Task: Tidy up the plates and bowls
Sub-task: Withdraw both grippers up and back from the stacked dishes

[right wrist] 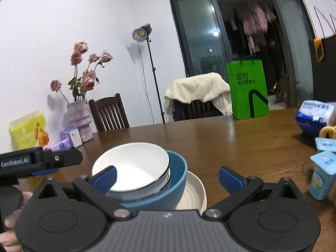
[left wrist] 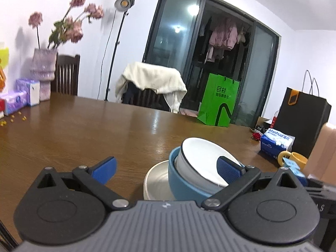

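The setting is a home dining room. A long wooden dining table [right wrist: 241,138] fills the foreground. Two dark wooden dining chairs stand along its far edge: one bare chair [right wrist: 109,113] at 11 o'clock, one draped with a cream garment [right wrist: 197,90] at 12 o'clock. A vase of dried pink flowers [right wrist: 80,117] stands at 10 o'clock beside tissue packs [left wrist: 14,100]. Dark-framed sliding glass doors [right wrist: 197,33] at 1 o'clock open onto a balcony where laundry [right wrist: 254,21] hangs. A green shopping bag [right wrist: 247,90], a tissue pack [right wrist: 315,115] and a yellow mug [left wrist: 294,159] indicate household use. A studio lamp on a stand [right wrist: 142,32] stands by the wall.
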A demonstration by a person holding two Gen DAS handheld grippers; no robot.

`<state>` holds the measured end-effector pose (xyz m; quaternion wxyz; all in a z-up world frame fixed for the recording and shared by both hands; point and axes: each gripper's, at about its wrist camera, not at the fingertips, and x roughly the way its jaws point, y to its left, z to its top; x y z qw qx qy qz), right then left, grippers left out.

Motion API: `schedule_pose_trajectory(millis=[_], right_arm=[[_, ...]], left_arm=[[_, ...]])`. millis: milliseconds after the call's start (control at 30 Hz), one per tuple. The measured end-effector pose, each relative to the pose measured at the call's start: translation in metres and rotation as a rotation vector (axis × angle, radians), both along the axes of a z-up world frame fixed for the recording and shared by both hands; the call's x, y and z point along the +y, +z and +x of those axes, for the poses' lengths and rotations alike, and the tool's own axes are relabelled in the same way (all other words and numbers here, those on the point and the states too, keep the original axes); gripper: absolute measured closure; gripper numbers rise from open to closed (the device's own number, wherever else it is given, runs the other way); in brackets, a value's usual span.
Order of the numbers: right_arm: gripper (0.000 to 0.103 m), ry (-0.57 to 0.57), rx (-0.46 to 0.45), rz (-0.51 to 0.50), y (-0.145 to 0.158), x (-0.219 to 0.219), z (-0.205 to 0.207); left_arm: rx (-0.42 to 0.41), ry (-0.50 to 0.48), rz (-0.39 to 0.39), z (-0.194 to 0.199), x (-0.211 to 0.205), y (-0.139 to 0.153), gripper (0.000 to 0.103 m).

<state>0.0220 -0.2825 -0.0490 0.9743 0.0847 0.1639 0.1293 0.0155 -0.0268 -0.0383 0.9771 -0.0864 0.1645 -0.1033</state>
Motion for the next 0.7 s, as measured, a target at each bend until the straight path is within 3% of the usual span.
schedule_pose_trajectory(millis=[300, 700], right_arm=[[0.0, -0.004, -0.053, -0.108, -0.001, 0.016, -0.055], [0.0, 0.044, -0.047, -0.121, -0.013, 0.032, -0.09]], left_arm=[[-0.028, 0.012, 0.089, -0.044, 0.003, -0.01, 0.0], [-0.039, 0.032, 0.173, -0.077, 0.002, -0.023, 0.0]])
